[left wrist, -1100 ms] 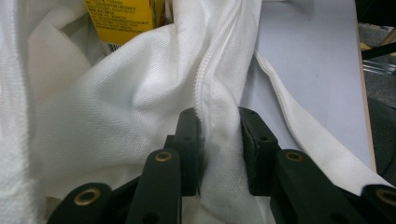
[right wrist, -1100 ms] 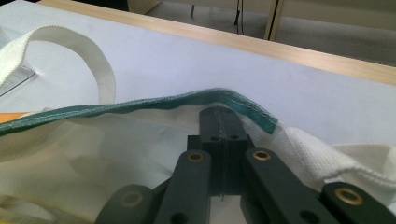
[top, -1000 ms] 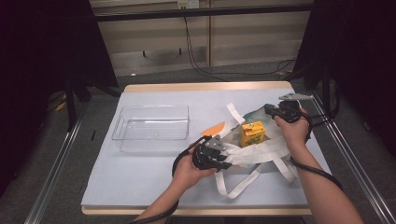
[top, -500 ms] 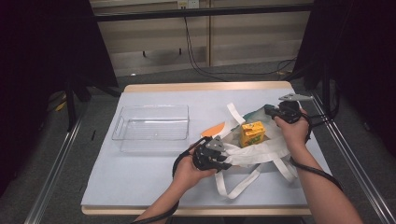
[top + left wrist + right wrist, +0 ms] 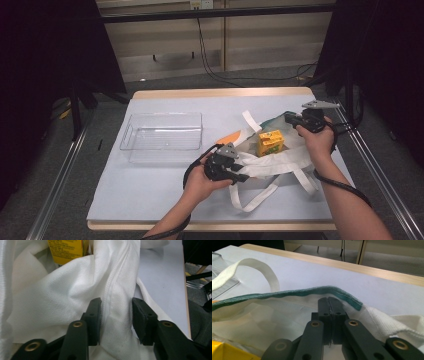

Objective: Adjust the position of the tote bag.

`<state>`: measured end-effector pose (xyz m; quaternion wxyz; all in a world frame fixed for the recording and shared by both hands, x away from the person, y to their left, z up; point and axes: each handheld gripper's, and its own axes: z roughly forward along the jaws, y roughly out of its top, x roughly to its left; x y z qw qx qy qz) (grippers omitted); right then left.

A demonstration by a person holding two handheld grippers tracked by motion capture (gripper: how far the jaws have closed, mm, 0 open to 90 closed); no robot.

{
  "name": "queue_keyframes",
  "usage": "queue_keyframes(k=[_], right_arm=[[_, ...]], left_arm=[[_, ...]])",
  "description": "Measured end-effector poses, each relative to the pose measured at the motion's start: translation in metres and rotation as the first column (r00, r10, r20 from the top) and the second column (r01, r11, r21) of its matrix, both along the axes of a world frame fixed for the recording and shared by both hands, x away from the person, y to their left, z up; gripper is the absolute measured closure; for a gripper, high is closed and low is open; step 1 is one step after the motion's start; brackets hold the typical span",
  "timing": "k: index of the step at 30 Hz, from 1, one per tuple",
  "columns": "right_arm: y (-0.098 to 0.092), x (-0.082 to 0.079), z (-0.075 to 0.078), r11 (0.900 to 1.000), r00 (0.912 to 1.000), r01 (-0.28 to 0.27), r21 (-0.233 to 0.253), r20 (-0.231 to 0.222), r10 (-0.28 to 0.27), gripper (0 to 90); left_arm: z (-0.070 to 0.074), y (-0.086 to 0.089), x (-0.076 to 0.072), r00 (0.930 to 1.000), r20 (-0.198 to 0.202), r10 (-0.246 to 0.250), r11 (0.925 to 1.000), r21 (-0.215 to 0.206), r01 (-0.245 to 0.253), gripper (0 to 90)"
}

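Two grippers work a white cloth bag [image 5: 280, 162]: the left gripper [image 5: 116, 315] stands open astride a fold of cloth, while the right gripper [image 5: 329, 312] pinches the green-edged rim at the bag's 1 o'clock corner. Mouth spread, a yellow carton [image 5: 270, 142] sits inside; moving it to the clear tray [image 5: 162, 136] at 9 o'clock seemingly remains

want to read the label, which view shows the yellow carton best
The high view: the whole yellow carton stands in the open white bag. The left gripper view cuts it off at the top edge; the right gripper view catches just a corner.
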<state>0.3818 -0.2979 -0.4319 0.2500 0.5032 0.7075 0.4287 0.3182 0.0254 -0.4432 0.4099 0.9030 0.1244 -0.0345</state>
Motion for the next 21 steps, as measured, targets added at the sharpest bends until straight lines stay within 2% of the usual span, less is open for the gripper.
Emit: queue_keyframes(k=[3,7,10,11,12,16,21], right_arm=[[0.000,-0.002,0.003,1.000,1.0000,-0.001,0.006,0.001,0.001,88.1],[0.000,-0.004,0.007,1.000,1.0000,-0.003,-0.004,0.005,0.003,87.2],[0.000,-0.006,0.010,1.000,1.0000,-0.006,-0.008,0.006,0.006,87.2],[-0.001,-0.007,0.012,1.000,0.9999,-0.010,-0.011,0.007,0.010,87.3],[-0.001,-0.009,0.015,1.000,1.0000,-0.007,-0.015,0.006,0.007,87.3],[-0.002,-0.013,0.022,1.000,0.9999,-0.013,-0.022,0.009,0.013,87.6],[-0.005,-0.022,0.028,1.000,0.9997,-0.018,-0.022,0.015,0.018,87.7]], left_arm=[[0.004,0.001,0.000,0.9997,-0.016,0.017,0.9998,-0.009,-0.017,56.2],[0.009,0.001,0.001,0.9999,-0.008,0.013,0.9998,-0.015,-0.013,51.1],[0.013,0.000,0.000,0.9998,-0.004,0.018,0.9998,-0.010,-0.018,48.4],[0.015,0.000,0.000,0.9998,-0.005,0.019,0.9998,0.004,-0.019,47.4],[0.014,-0.001,0.000,0.9998,-0.001,0.020,0.9997,-0.015,-0.020,46.0],[0.017,-0.003,0.000,0.9998,-0.003,0.020,0.9997,-0.017,-0.020,45.3],[0.024,-0.003,0.000,0.9993,0.014,0.034,0.9991,-0.023,-0.034,44.0]])
